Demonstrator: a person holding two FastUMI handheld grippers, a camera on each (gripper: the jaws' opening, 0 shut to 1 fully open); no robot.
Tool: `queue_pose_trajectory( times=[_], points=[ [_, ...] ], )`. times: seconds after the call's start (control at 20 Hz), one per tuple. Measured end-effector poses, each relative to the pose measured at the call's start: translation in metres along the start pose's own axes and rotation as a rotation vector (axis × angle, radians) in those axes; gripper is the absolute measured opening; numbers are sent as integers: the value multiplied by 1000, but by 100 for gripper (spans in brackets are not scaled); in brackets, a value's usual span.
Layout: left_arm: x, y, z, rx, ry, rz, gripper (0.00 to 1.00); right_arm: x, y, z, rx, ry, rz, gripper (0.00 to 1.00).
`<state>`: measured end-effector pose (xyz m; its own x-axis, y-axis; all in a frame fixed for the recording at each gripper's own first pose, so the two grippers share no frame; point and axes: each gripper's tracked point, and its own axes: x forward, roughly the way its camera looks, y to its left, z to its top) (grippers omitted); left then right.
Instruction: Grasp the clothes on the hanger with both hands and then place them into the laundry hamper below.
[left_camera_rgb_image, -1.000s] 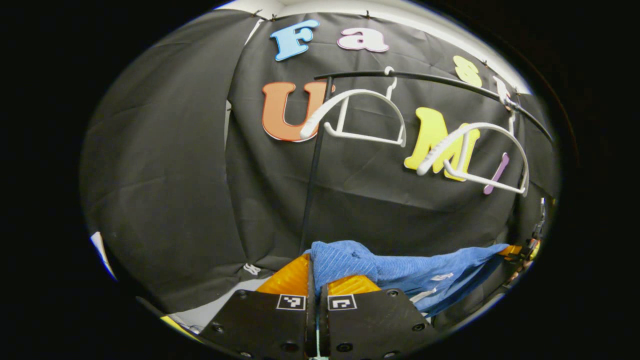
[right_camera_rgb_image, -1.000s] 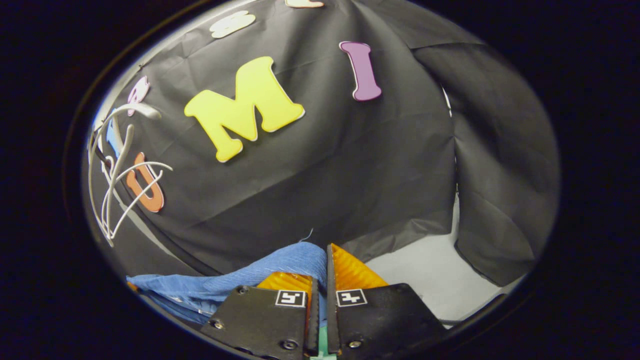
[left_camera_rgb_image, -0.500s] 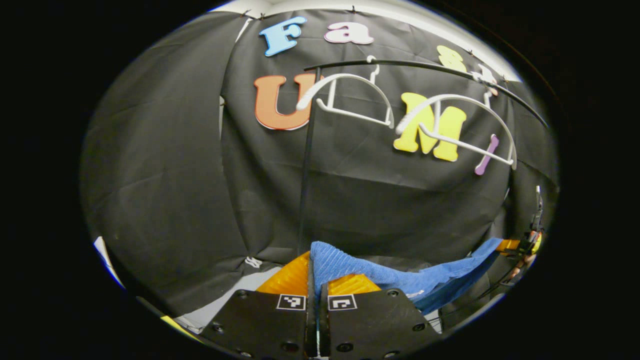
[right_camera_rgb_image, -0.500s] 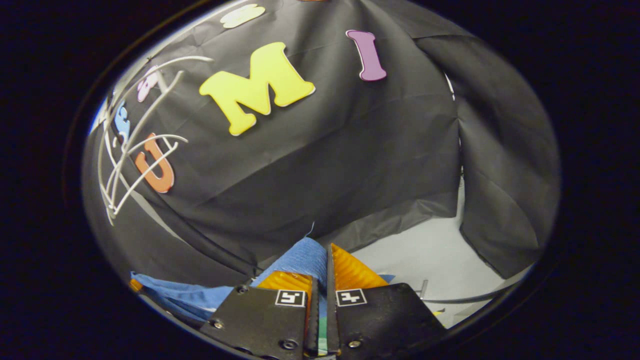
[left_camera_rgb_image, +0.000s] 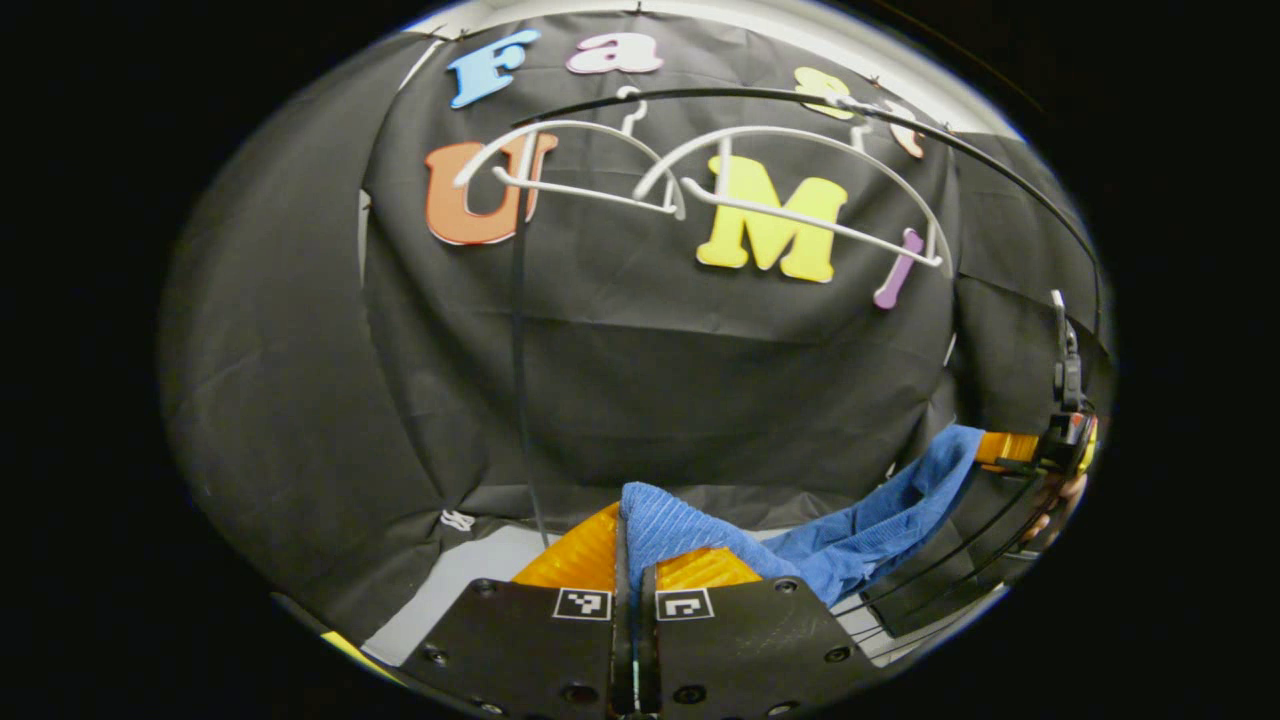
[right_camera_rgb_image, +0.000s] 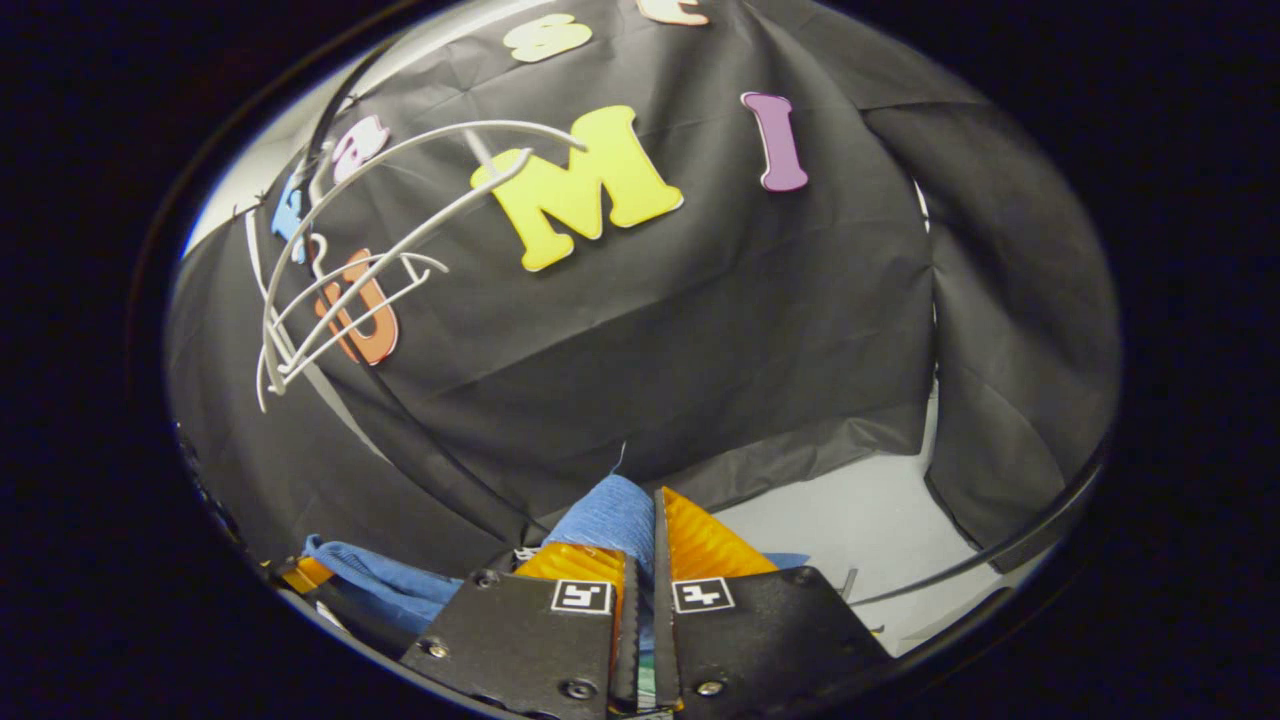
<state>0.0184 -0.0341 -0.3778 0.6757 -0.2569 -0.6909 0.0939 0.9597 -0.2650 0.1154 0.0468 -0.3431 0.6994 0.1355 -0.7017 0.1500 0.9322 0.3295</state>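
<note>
Cloth is off the rack: the blue garment (left_camera_rgb_image: 850, 530) hangs slung between your two grippers, well below the two bare white hangers (left_camera_rgb_image: 700, 185) on the black rail (left_camera_rgb_image: 800, 98). Left gripper (left_camera_rgb_image: 628, 545) is clamped on one end, both orange fingers (left_camera_rgb_image: 580, 550) pressing a bunched fold w/ the jaws nearly together. Right gripper (right_camera_rgb_image: 648, 530) is likewise pinched tight on the other end, a blue wad squeezed up between its fingers. In the left gripper view you can also see that far gripper off to the right, w/ the cloth running to it in a sagging band.

Risks from here, as I judge them:
- Hamper: I can't pick it out w/ certainty. A dark curved rim (left_camera_rgb_image: 940, 570) sits low under the sagging cloth, prob. the hamper, but don't trust that. Let go before you're over the opening and the cloth lands on the pale floor (right_camera_rgb_image: 860, 520).
- Uneven release: free one end early and the garment swings off the other gripper, likely draping over the rim instead of dropping in.
- Thin grip: each hold looks like a small fold near the tips. Pull your hands apart and taut cloth could slip out.
- Snag: loose fabric could catch on the rack's upright pole (left_camera_rgb_image: 520, 400) if you drift that way.
</note>
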Motion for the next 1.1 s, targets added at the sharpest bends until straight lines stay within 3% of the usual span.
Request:
queue_pose_trajectory(
  times=[0.05, 0.55, 0.65, 0.9, 1.0, 1.1],
  points=[
    [0, -9, -2, 6, 1, -25, 2, -2, 7, -1, -6, -2, 0, 9],
    [-15, -110, 4, 46, -10, -285, 2, -50, 92, -35, -19, 10, 109, 9],
    [-19, -117, 6, 26, -1, -310, 7, -57, 100, -34, 23, 28, 138, 9],
    [-25, -131, 18, 15, -5, -349, 8, -69, 113, -25, 29, 43, 210, 6],
    [-21, -127, 10, 14, 9, -328, 7, -58, 101, -35, 22, 68, 204, 6],
    [-8, -120, -10, 7, 57, -285, 0, -41, 83, -57, 34, 123, 190, 8]
  ],
)
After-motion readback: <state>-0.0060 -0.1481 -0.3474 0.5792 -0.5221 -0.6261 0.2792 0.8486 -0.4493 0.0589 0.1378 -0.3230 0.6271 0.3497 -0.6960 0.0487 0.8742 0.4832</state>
